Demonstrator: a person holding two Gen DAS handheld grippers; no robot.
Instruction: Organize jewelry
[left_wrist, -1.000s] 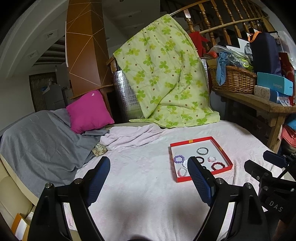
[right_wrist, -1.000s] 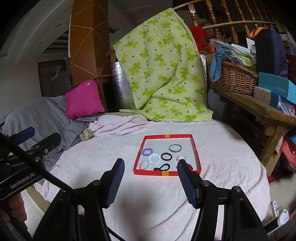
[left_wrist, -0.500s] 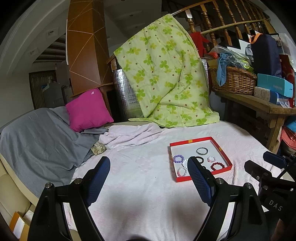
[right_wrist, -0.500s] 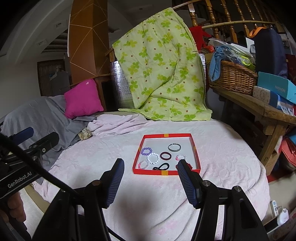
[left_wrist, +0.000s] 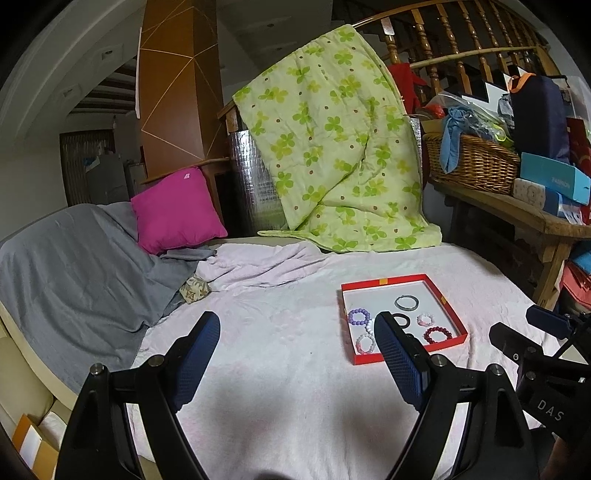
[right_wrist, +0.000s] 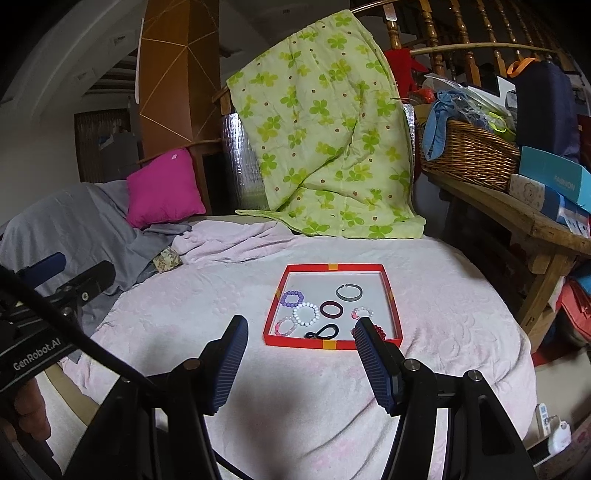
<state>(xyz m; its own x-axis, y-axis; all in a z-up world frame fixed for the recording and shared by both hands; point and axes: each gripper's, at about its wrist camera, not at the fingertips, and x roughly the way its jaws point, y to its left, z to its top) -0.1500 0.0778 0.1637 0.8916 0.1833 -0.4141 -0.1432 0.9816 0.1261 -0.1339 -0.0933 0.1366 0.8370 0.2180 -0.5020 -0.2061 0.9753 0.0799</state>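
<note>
A red-rimmed tray (right_wrist: 333, 267) lies on the pale pink bedspread (right_wrist: 295, 387) and also shows in the left wrist view (left_wrist: 384, 283). It holds several bracelets and hair ties: a purple bead bracelet (right_wrist: 292, 298), a white bead bracelet (right_wrist: 306, 314), a dark maroon ring (right_wrist: 330, 308), a grey bangle (right_wrist: 348, 291) and a black hair tie (right_wrist: 322, 331). My right gripper (right_wrist: 299, 325) is open and empty, just in front of the tray's near rim. My left gripper (left_wrist: 295, 321) is open and empty, left of the tray.
A grey sheet (left_wrist: 74, 266) and magenta cushion (left_wrist: 177, 218) lie at the left. A green floral quilt (left_wrist: 332, 155) hangs at the back. A wooden bench (right_wrist: 517, 225) at the right carries a wicker basket (right_wrist: 469, 155) and boxes.
Both grippers have crept slightly towards the tray. Both stay open and empty. The jewelry has not moved.
</note>
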